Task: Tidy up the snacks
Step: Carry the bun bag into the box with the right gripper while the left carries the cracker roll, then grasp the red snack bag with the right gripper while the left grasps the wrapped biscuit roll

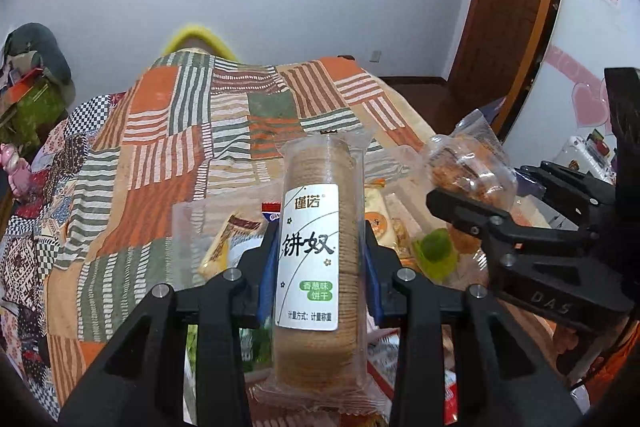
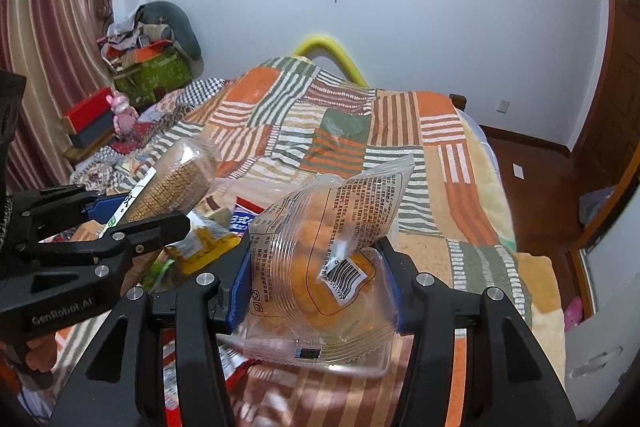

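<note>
Snacks in hand are two. In the left wrist view, the tall clear-wrapped stack of round brown crackers with a white paper label (image 1: 316,251) stands upright between the blue pads of the left tool (image 1: 318,267), which is closed tight on its middle, above a loose pile of other packets (image 1: 236,239) at the near edge of the patchwork-quilted bed (image 1: 180,131). It looks rigid as a column yet brittle inside; the slick film could slip, so a mid-height grip on the label suits it.

In the right wrist view, the crinkly transparent pouch of orange puffed pieces (image 2: 332,267) sits clamped between the partly closed pads of the right tool (image 2: 320,283), over the bed's near edge. It seems light, soft, crushable; pinching the flat seam would spare the contents.
</note>
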The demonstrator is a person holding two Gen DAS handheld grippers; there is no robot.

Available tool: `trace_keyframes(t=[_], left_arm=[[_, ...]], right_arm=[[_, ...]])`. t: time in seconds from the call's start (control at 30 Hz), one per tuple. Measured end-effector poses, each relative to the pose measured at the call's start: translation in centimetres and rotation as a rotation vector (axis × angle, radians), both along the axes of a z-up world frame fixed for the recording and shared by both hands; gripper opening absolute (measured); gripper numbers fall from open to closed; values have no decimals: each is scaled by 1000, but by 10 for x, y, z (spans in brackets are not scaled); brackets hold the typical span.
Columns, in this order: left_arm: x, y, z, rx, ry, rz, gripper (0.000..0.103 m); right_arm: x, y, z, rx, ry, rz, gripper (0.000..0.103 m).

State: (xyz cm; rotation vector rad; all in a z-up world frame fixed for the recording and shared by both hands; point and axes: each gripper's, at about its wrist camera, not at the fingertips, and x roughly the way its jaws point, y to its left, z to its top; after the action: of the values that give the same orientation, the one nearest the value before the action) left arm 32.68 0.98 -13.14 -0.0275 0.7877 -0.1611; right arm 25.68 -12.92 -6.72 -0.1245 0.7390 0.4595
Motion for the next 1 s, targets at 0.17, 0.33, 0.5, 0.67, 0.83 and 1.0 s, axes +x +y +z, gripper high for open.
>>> trace_keyframes(t=[0.17,0.33,0.5,0.67,0.83,1.0], left_arm=[[23,1,-16,-14,58,5,36],[30,-2,-23,-2,69,8,37],[21,-4,-10,39,7,2,38],[8,5,4,26,-11,7,43],[-13,21,16,1,-18,28,47],[-39,37,21,-3,-25,47,51]], right_arm=[[15,4,-8,-33,26,2,50],[28,7,-16,-62,51,8,50],[29,7,-20,-74,74,11,53],[25,3,-14,-47,90,16,57],[13,1,-1,-46,43,13,67],[0,2,12,-34,23,33,67]])
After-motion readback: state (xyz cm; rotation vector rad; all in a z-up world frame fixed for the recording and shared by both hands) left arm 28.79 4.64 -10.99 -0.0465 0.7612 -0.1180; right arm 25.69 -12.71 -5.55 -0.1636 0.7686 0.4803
